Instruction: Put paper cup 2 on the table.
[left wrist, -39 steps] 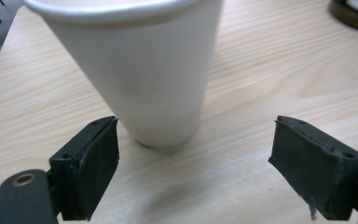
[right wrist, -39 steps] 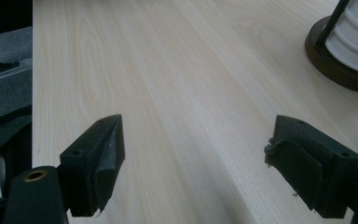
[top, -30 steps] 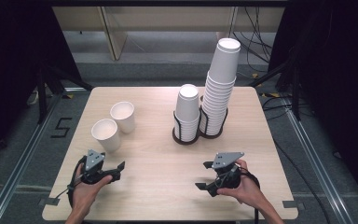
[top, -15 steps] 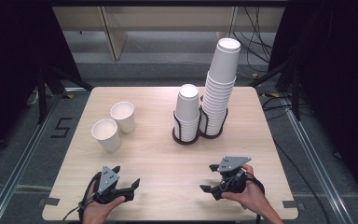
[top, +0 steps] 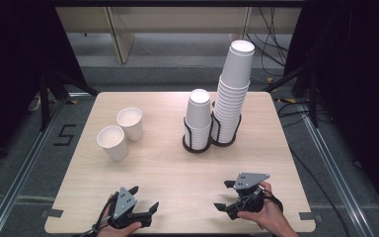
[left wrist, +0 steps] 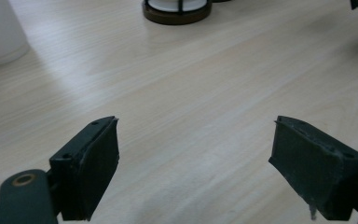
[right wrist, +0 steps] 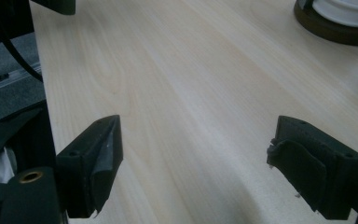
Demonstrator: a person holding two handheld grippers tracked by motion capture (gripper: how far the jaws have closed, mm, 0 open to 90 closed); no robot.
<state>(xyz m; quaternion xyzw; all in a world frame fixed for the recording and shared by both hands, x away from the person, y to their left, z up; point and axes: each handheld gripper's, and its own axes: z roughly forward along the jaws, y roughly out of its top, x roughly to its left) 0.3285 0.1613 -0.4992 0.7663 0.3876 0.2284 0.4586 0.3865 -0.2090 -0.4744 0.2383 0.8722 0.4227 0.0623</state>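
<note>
Pale wood grain covers the table [top: 177, 168], a rectangular top with rounded corners. From the high view, the left gripper [top: 143, 200] sits low at the near edge in a person's hand, jaws spread with nothing between them; the right gripper [top: 223, 196] is off to its right, near the same edge, jaws likewise spread and empty, with a grey three-cornered plate on top. Ahead of the left gripper and slightly to its left stand two loose white paper cups [top: 112, 143], upright, mouths up, close together. Ahead of the right gripper and slightly to its left are two dark wire holders [top: 197, 143] side by side, one bearing a short stack of upturned white cups [top: 198, 111], the other a tall tapering stack [top: 234, 89]. The high view alone gives these heights and the hands. The left gripper view brings close what it cannot: matte black blocky pads [left wrist: 95, 163] over bare wood, the smooth base of a white cup [left wrist: 0, 32] far ahead to the left, and a round dark holder base [left wrist: 177, 11] ahead. The right gripper view shows its own pads [right wrist: 98, 158] worn and ragged at the edges, the table's near edge to its left, and a dark holder base [right wrist: 335, 25] ahead to the right.
</note>
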